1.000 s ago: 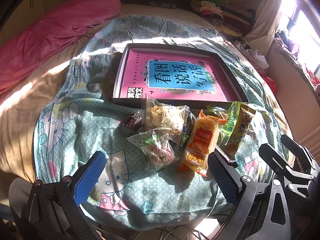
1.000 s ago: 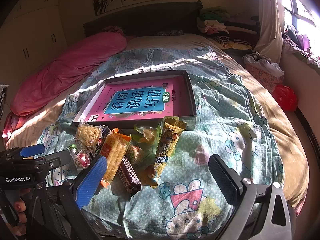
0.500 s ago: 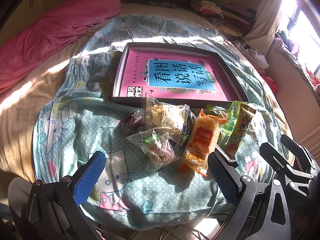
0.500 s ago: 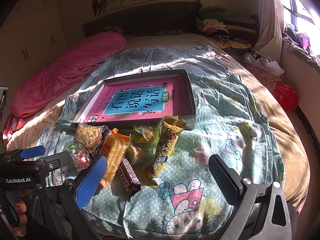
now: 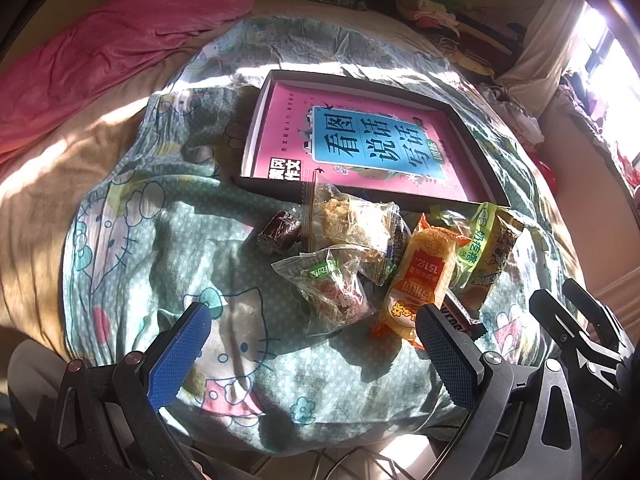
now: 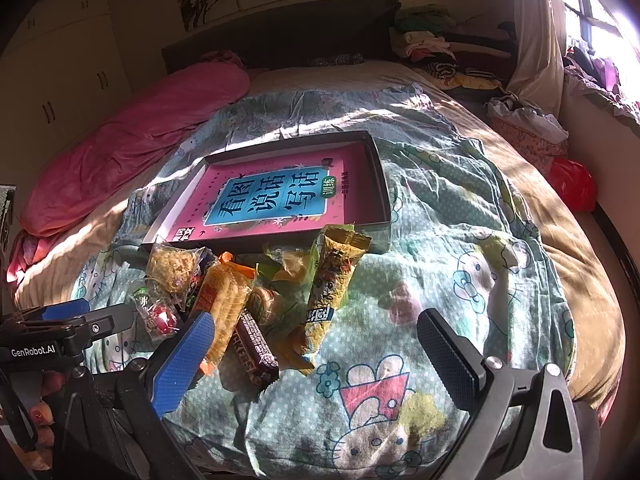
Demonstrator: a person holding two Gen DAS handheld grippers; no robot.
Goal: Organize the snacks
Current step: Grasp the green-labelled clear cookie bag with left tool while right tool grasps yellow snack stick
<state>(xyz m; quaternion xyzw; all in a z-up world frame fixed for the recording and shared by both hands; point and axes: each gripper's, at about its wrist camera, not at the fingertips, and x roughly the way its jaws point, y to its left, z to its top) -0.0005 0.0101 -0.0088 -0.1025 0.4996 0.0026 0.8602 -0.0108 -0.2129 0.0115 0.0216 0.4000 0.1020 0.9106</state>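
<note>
Nothing's been sorted yet, by the look of it: snacks [image 5: 380,264] are piled mid-frame, box [image 5: 472,196] above holds no snacks. Left gripper [image 5: 312,344] and right gripper [image 6: 316,344] are held wide open, empty.

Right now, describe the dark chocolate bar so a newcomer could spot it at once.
Find the shallow black tray holding a pink book on the cartoon-print quilt; the snack pile lies along its near edge. At the pile's near end, beside the orange packet, lies the dark chocolate bar. It is the only dark brown wrapper with white lettering.
</note>
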